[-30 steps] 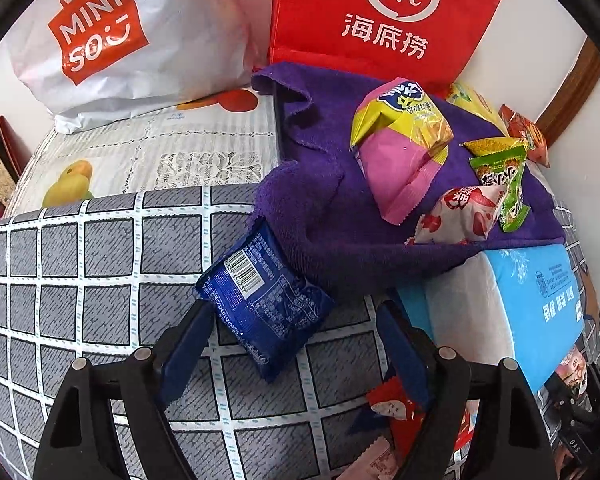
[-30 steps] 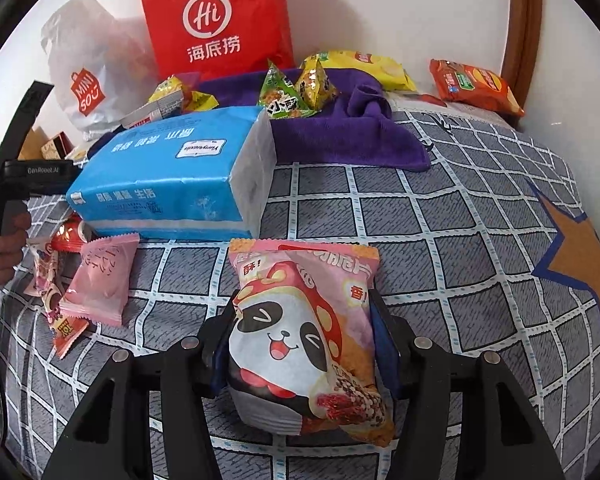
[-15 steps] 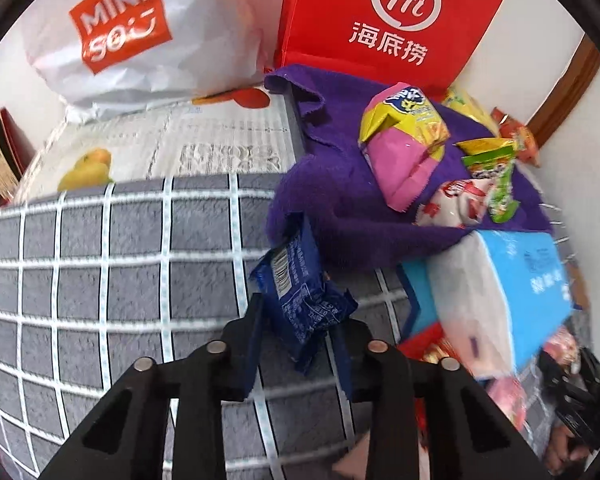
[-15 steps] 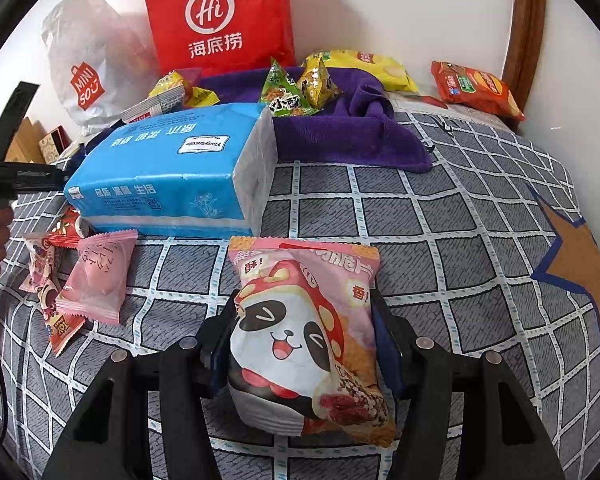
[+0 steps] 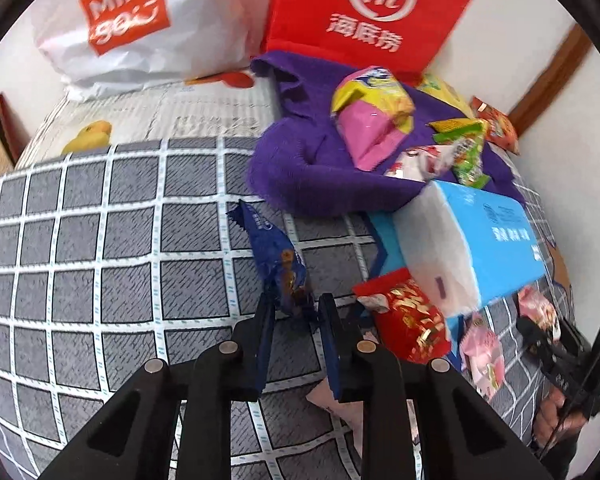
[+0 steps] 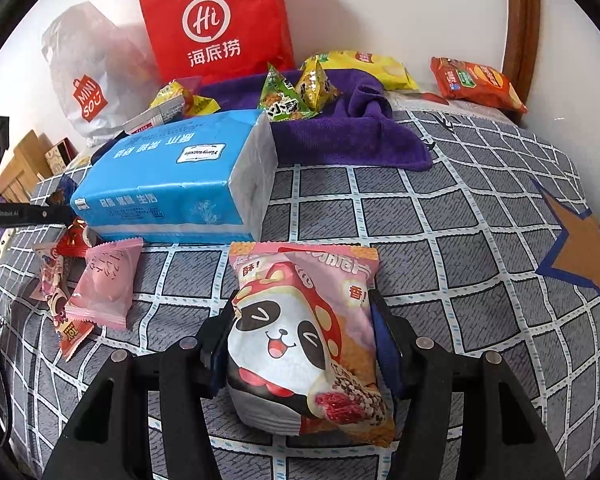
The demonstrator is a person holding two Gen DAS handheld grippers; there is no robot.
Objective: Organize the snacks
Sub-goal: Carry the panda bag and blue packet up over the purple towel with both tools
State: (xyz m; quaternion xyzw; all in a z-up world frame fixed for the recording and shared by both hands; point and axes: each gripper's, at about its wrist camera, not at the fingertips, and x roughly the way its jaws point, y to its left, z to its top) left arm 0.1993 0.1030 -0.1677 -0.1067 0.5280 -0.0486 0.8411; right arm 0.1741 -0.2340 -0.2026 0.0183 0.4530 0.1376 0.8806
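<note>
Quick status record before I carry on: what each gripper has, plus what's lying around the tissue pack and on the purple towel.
left gripper: shut on blue snack packet, pinched at its lower end
right gripper: shut on panda snack bag, fingers on both sides
tissue pack: blue, lying on the checked bedcover
beside tissue pack: pink packet, red packet
purple towel: green packet, yellow packet
by the wall: red Hi bag, white Miniso bag
</note>
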